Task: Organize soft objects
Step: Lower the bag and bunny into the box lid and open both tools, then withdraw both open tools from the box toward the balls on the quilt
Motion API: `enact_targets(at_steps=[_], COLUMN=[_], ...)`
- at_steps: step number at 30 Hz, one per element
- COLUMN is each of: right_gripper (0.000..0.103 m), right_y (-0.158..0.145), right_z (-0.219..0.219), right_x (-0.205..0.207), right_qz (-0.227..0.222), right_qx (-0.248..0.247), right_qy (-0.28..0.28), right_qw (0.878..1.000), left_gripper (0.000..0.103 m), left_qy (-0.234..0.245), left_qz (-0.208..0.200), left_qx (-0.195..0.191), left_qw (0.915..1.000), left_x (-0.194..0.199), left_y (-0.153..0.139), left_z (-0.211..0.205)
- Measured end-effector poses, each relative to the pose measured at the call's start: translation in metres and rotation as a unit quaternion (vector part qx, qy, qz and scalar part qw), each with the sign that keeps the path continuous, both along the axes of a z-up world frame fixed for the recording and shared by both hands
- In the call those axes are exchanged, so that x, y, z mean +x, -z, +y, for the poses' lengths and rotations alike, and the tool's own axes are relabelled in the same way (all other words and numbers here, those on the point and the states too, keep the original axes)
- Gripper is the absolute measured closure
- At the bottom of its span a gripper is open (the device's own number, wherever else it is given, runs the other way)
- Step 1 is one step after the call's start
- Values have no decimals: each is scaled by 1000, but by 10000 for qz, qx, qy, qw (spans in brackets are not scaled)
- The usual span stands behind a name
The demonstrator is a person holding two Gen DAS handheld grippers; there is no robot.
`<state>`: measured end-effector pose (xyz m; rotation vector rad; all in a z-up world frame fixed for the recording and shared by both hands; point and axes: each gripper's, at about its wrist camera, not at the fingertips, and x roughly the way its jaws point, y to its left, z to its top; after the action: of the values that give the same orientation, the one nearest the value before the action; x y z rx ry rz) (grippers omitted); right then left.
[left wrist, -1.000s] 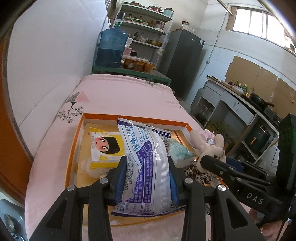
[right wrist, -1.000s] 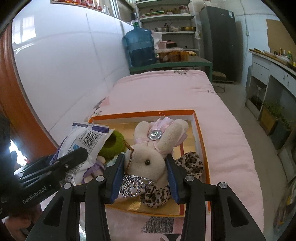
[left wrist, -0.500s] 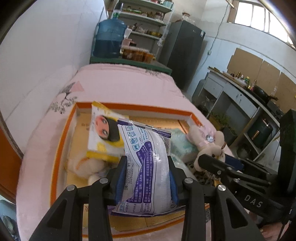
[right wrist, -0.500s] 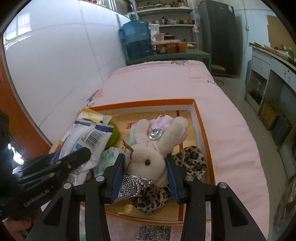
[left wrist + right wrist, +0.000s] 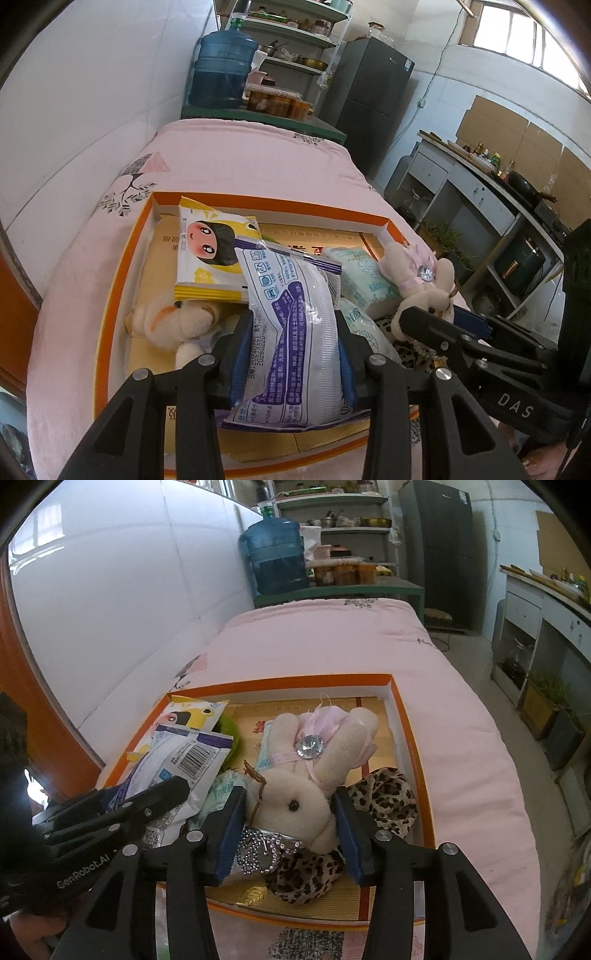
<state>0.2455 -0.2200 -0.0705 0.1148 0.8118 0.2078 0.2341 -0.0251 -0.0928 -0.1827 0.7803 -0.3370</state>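
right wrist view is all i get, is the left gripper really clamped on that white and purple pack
Observer: Yes. In the left wrist view, both pads of the left gripper press on the sides of the white and purple pack.
Operator: what's left of that pack in the box, i can't see there
Observer: A cream plush bear lies in the orange box, its top tucked under the edge of the yellow cartoon pack.

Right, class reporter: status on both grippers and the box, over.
Left gripper clamps white pouch. Right gripper just opening around rabbit. Both over orange box; nothing blocking.
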Motion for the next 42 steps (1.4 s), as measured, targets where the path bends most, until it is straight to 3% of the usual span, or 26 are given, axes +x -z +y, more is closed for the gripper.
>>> enact_targets(at_steps=[10, 16, 42], right_gripper=[50, 50, 50], right_y=[0, -3, -39], right_z=[1, -1, -9], right_x=[-2, -5, -41], right_qz=[45, 14, -339], right_qx=[-68, -81, -27], right_qy=[3, 28, 195], right_qw=[10000, 10000, 9992], left_gripper=[59, 37, 37], left_qy=[-22, -13, -203], left_qz=[-1, -56, -576], left_qx=[146, 134, 27], left_qw=[9999, 9999, 9981], left_x=[-3, -5, -45], left_y=[0, -3, -46], left_z=[-2, -1, 15])
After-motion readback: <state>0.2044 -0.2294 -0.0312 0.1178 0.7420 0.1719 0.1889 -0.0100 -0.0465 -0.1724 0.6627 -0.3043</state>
